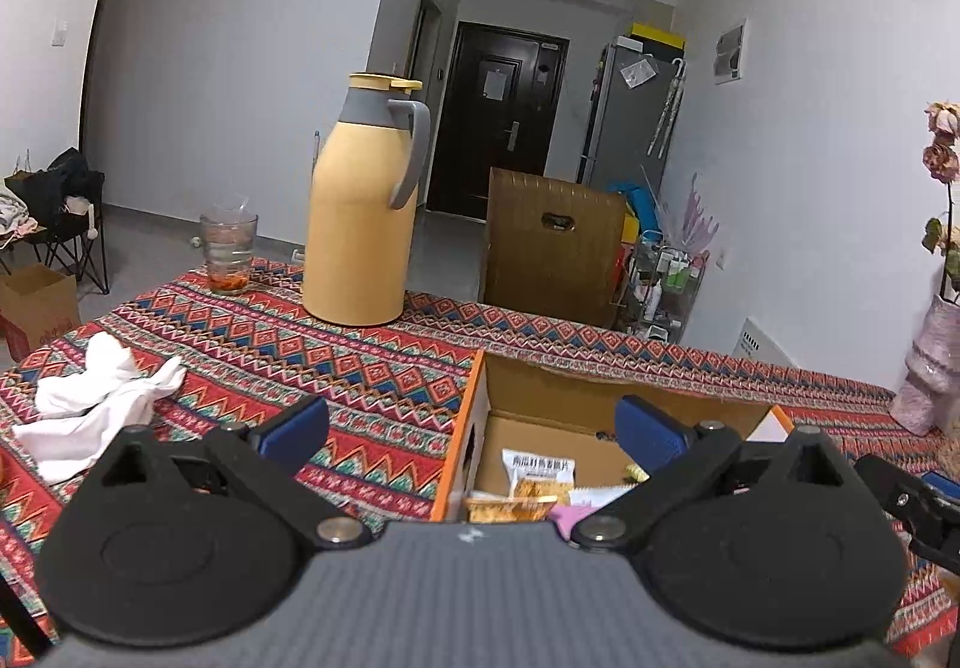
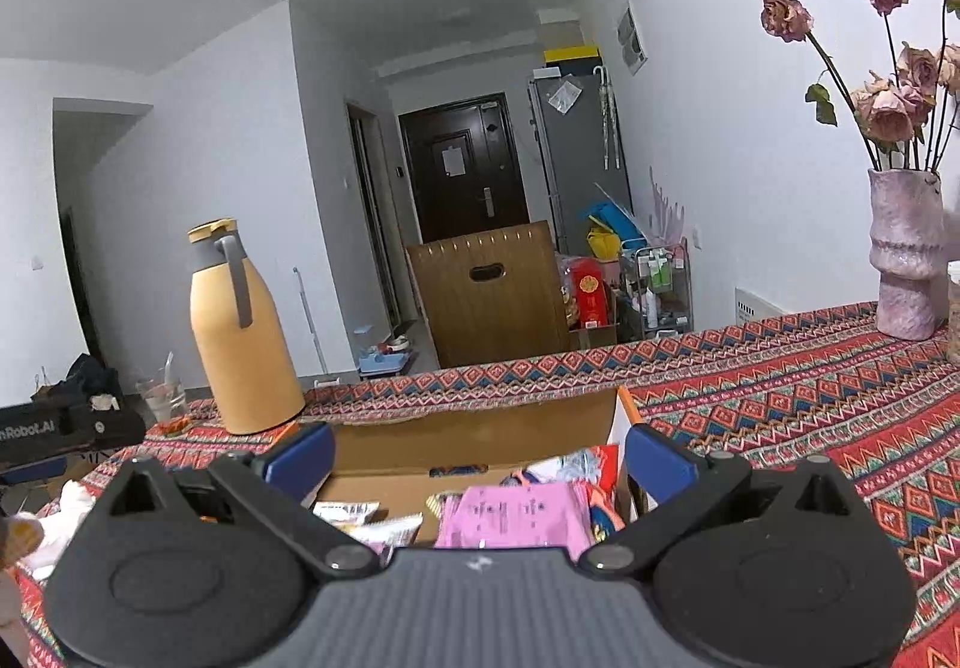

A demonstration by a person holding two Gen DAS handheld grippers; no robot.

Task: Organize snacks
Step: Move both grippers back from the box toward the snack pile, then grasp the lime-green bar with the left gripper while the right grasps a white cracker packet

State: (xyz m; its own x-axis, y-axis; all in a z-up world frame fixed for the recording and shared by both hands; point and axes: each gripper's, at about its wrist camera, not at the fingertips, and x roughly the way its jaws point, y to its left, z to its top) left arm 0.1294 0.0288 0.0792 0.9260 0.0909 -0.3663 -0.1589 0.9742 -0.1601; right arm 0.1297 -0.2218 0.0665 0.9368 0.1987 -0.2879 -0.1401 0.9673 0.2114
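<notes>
Above the box point(image 2: 480, 428) on the surface point(image 2: 780, 398), both the left gripper point(image 1: 474, 428) and right gripper point(image 2: 480, 458) hang released and empty, snacks point(image 2: 510, 512) already inside, sorting seemingly well along.

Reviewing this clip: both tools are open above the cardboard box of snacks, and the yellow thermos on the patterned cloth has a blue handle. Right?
Not quite. The yellow thermos has a grey handle, not blue, as the left wrist view shows. The rest holds: left tool and right tool are open above the cardboard box of snacks.
</notes>
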